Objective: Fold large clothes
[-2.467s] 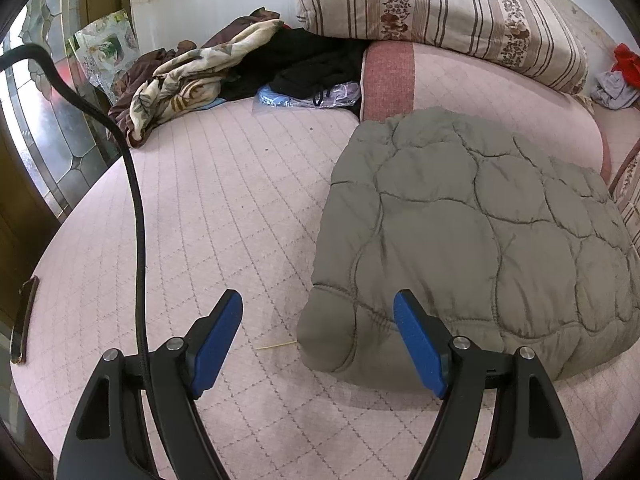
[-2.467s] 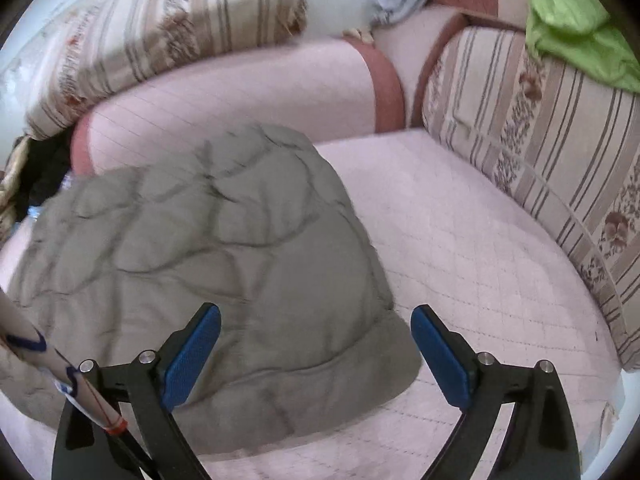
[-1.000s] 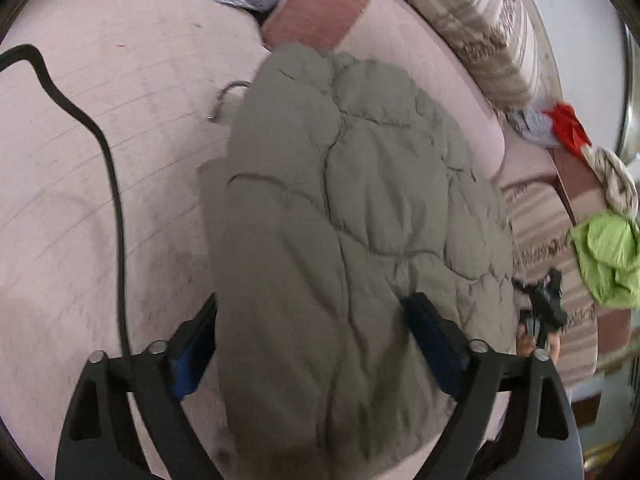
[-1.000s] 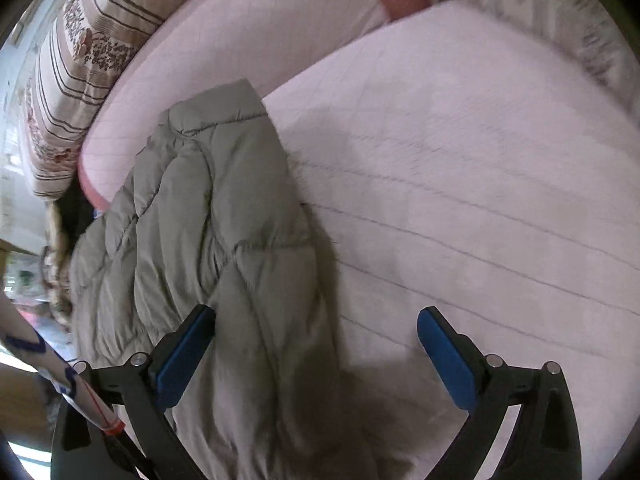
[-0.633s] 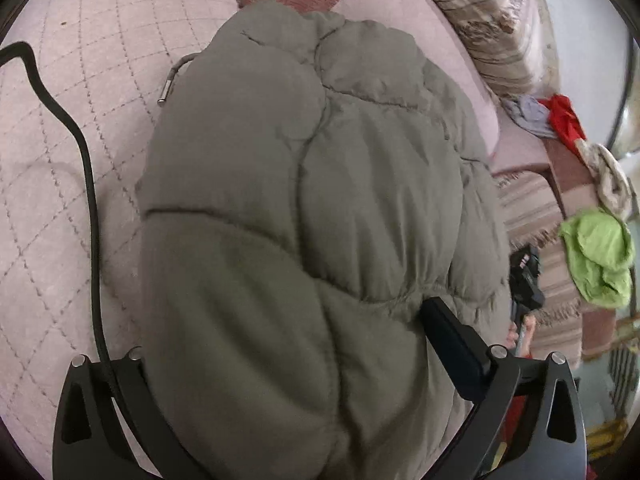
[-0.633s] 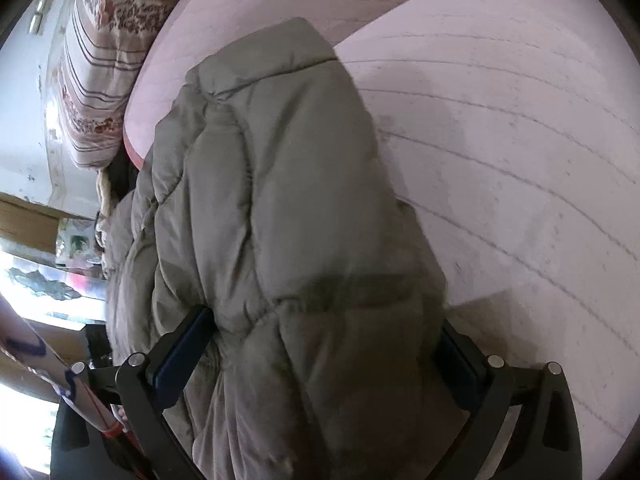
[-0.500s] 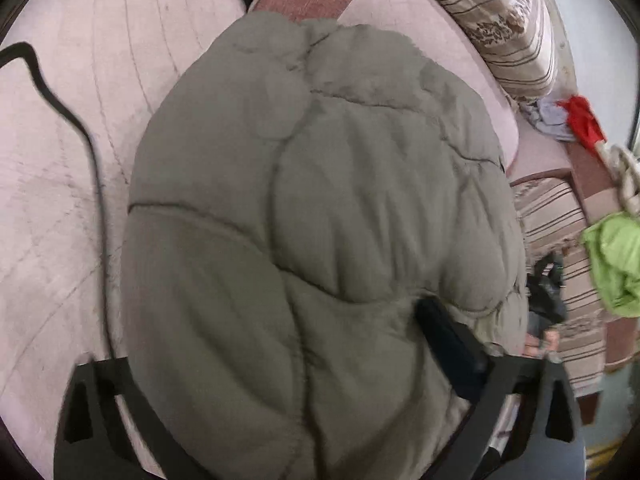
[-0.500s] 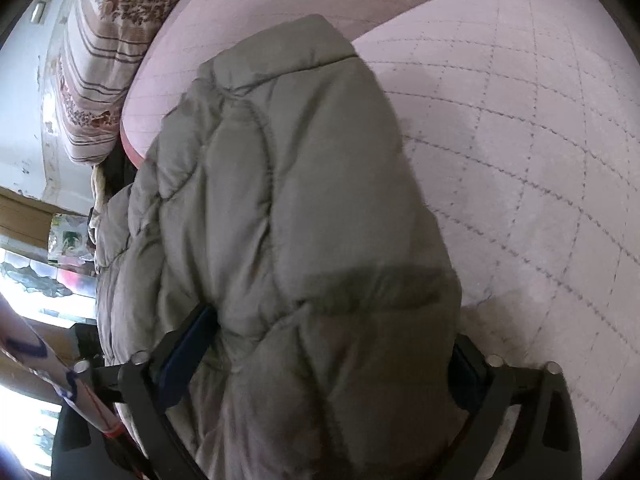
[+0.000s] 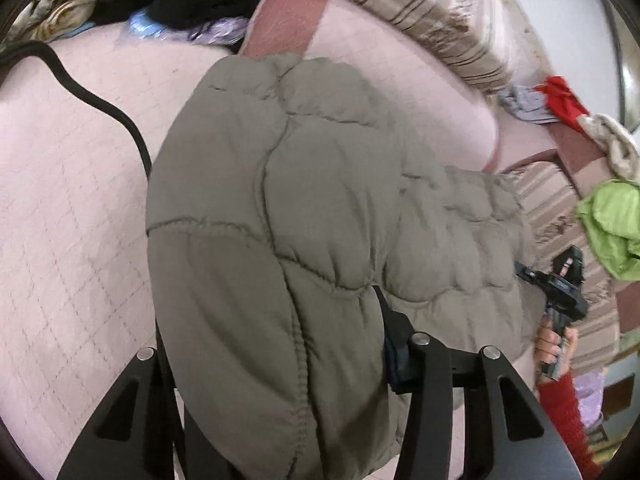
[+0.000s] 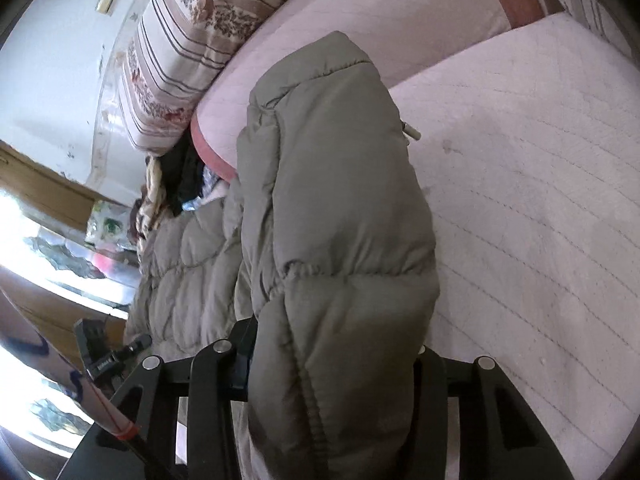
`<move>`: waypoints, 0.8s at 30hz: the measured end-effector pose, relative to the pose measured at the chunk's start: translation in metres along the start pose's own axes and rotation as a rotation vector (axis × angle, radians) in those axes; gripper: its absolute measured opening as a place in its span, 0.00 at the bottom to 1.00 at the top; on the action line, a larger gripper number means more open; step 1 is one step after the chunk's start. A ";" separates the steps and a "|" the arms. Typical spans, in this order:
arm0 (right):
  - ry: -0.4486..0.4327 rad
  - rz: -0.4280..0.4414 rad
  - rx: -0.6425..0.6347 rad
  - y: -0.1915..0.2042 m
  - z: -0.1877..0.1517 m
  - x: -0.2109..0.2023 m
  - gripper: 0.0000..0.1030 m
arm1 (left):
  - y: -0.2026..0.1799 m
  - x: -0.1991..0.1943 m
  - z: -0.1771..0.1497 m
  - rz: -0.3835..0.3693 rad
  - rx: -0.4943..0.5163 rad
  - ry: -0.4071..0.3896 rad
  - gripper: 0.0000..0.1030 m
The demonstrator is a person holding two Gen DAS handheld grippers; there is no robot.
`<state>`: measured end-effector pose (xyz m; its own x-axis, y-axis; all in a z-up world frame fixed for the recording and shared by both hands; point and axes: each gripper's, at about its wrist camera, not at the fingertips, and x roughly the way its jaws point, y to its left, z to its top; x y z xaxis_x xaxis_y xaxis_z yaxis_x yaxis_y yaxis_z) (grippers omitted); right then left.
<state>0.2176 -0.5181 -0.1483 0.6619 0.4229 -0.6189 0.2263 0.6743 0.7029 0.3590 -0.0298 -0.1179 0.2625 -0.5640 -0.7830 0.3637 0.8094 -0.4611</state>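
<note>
We hold a puffy grey-green quilted jacket [image 9: 304,208] at two points along its near edge, one gripper at each end, so the bulky garment can be lifted and turned over as one piece; the left gripper [image 9: 272,364] has its fingers pressed against a thick roll of the padding, clamped on it, with the fabric bulging up and hiding the left finger; the right gripper [image 10: 332,360] is likewise closed tight on the jacket's other end, the padding swelling out between its black arms. The jacket lies on the pink quilted mattress [image 9: 72,216], toward its far edge, its far side up against the long pink bolster [image 9: 400,92] there; a metal zipper pull [image 10: 412,133] sticks out at the jacket's edge in the right wrist view. A black cable [image 9: 100,108] trails across the mattress near the left side. We judge the pinches sit deep in the padding because slippery, thick fabric would otherwise slide free; the fold looks only partly done.
</note>
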 end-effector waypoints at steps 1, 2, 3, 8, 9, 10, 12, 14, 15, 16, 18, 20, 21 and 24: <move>0.004 -0.016 0.012 -0.007 -0.003 0.004 0.48 | 0.005 0.007 -0.001 0.024 -0.011 0.007 0.54; 0.008 -0.035 0.031 -0.015 -0.005 0.010 0.51 | 0.008 0.017 0.000 0.044 -0.028 0.014 0.61; 0.009 -0.046 0.057 -0.024 -0.007 0.016 0.54 | 0.014 0.026 0.000 0.048 -0.054 0.016 0.67; -0.019 -0.085 0.176 -0.045 -0.009 0.025 0.79 | 0.028 0.014 -0.001 -0.005 -0.155 0.015 0.69; -0.027 -0.085 0.190 -0.046 -0.009 0.021 0.79 | 0.028 0.005 -0.002 -0.005 -0.152 0.005 0.69; -0.037 -0.089 0.198 -0.047 -0.010 0.012 0.79 | 0.027 -0.004 -0.002 -0.005 -0.146 -0.006 0.69; -0.066 -0.120 0.194 -0.044 -0.011 -0.002 0.79 | 0.028 -0.028 -0.002 -0.004 -0.145 -0.046 0.69; -0.135 -0.194 0.164 -0.034 -0.013 -0.026 0.79 | 0.029 -0.047 -0.002 0.017 -0.160 -0.086 0.69; -0.166 -0.228 0.147 -0.030 -0.014 -0.037 0.79 | 0.030 -0.054 -0.001 0.030 -0.169 -0.102 0.69; -0.199 -0.268 0.119 -0.019 -0.016 -0.050 0.80 | 0.030 -0.063 -0.002 0.050 -0.179 -0.121 0.69; -0.234 -0.341 0.043 0.003 -0.021 -0.067 0.80 | 0.027 -0.072 -0.004 0.087 -0.179 -0.146 0.69; -0.258 -0.417 -0.063 0.033 -0.027 -0.074 0.80 | 0.018 -0.077 -0.010 0.130 -0.155 -0.162 0.69; -0.267 -0.448 -0.118 0.047 -0.032 -0.076 0.80 | 0.013 -0.077 -0.014 0.151 -0.143 -0.163 0.69; -0.291 -0.530 -0.279 0.096 -0.054 -0.070 0.79 | -0.004 -0.073 -0.029 0.242 -0.086 -0.162 0.69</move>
<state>0.1547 -0.4498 -0.0565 0.6865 -0.1630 -0.7086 0.4067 0.8940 0.1883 0.3128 0.0133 -0.0708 0.4738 -0.3660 -0.8010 0.1979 0.9305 -0.3081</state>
